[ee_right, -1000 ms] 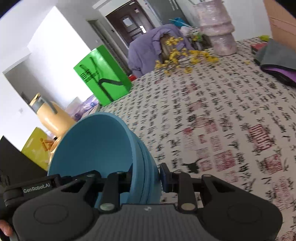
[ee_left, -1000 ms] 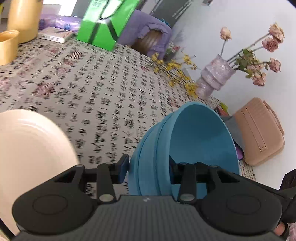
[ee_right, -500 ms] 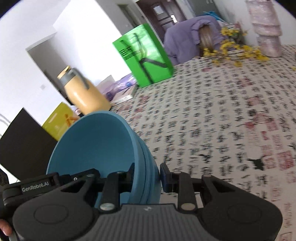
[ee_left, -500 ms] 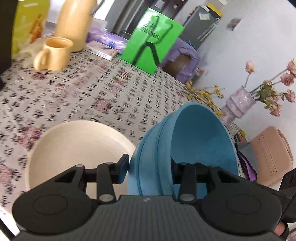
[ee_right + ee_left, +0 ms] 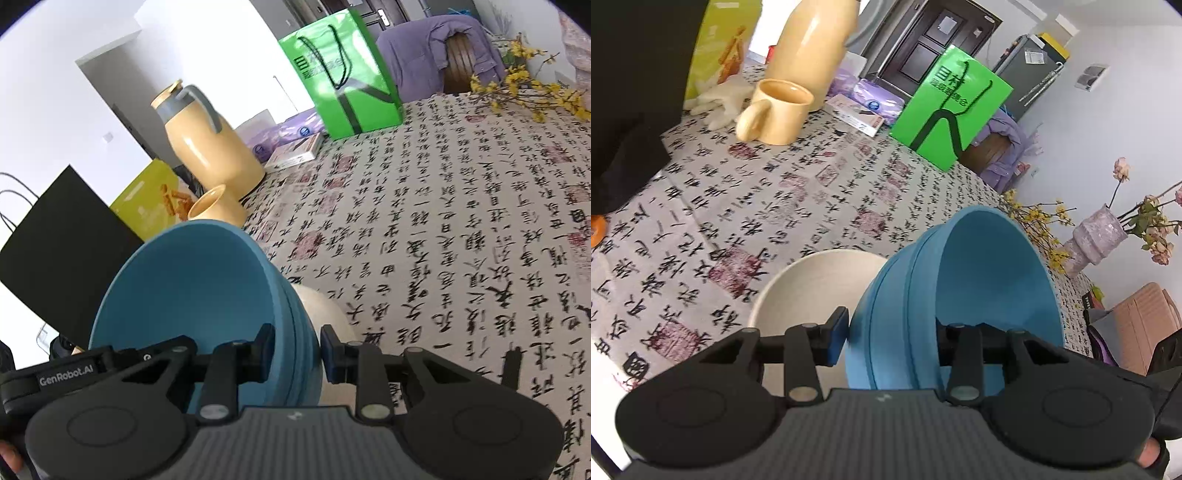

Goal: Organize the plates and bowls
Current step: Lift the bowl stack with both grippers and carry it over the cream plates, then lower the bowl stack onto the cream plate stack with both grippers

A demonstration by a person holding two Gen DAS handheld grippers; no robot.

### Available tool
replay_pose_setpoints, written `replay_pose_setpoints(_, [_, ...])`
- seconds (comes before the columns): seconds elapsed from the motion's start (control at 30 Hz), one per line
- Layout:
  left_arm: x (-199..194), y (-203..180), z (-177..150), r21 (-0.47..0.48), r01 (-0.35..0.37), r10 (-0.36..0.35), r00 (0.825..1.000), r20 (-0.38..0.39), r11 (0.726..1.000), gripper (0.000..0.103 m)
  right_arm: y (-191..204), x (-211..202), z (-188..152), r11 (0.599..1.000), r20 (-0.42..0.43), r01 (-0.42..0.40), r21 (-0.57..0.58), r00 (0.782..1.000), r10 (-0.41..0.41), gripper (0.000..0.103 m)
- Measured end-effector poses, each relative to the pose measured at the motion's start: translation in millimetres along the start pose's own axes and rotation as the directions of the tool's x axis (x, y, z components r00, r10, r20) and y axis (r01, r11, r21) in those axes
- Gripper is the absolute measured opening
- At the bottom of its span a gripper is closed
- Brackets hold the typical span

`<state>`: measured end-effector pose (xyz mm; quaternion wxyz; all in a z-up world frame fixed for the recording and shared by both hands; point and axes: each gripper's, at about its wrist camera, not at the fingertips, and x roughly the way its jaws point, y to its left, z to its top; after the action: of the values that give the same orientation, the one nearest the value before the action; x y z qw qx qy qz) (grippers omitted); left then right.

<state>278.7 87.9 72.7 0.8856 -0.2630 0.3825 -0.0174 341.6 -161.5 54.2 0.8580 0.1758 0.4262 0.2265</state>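
Claws point(image 5: 890, 341) carried blue bowls point(image 5: 964, 295) over cream bowl point(image 5: 812, 280).

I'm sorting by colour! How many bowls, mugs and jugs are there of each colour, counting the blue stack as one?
Blue: 1, blue bowl stack
Cream: 1, cream bowl
Yellow: 2, mug and jug
Total: 4

blue bowls point(image 5: 979, 280): nested, tilted, raised | cream plate point(image 5: 812, 280): flat on tablecloth, beneath
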Motion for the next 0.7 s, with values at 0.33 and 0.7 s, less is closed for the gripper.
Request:
replay_pose_setpoints(0.33, [-6.6, 20.6, -1.5, -0.022, -0.006, 0.006, 1.0, 0.0, 1.0, 0.041, 15.5, 13.0, -8.5, 1.0, -0.035, 0.001, -0.007, 0.999, -0.001, 0.027])
replay_pose_setpoints(0.7, [-0.9, 31.2, -2.5, -0.032, -0.011, 0.01, 1.0, -0.02, 0.999, 0.041, 15.4, 27.3, -10.5, 1.0, -0.073, 0.012, 0.01, 0.997, -0.011, 0.028])
